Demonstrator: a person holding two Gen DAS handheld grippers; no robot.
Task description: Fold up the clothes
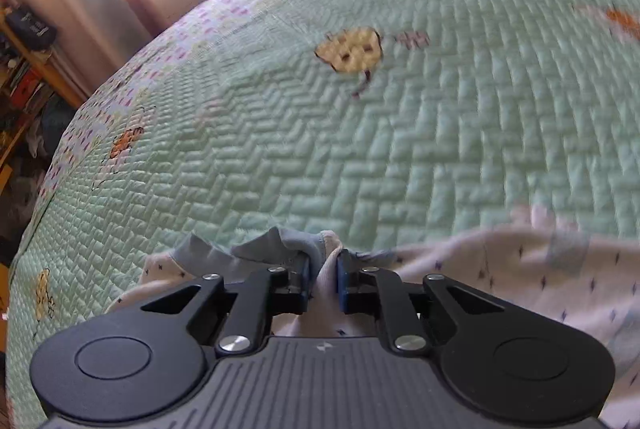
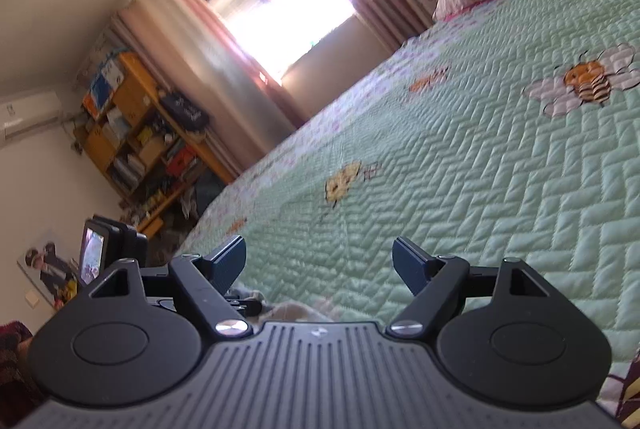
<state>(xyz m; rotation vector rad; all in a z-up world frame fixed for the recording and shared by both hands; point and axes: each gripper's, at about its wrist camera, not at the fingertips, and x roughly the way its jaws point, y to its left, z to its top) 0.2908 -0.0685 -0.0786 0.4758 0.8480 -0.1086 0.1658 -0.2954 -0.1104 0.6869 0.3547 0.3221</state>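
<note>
Nearest the left wrist camera, the left hand-held gripper [image 1: 323, 271] has its blue pads nearly together, pinching a bunched fold of the white garment [image 1: 500, 269] with small dark marks and a grey-blue trim. The garment lies on the near edge of the bed's green quilted bedspread [image 1: 360, 149], spreading to the right. The right hand-held gripper [image 2: 320, 267] is held over the bedspread, jaws wide apart with nothing between them.

White starred garment [image 1: 500, 269], bunched, on bed
</note>
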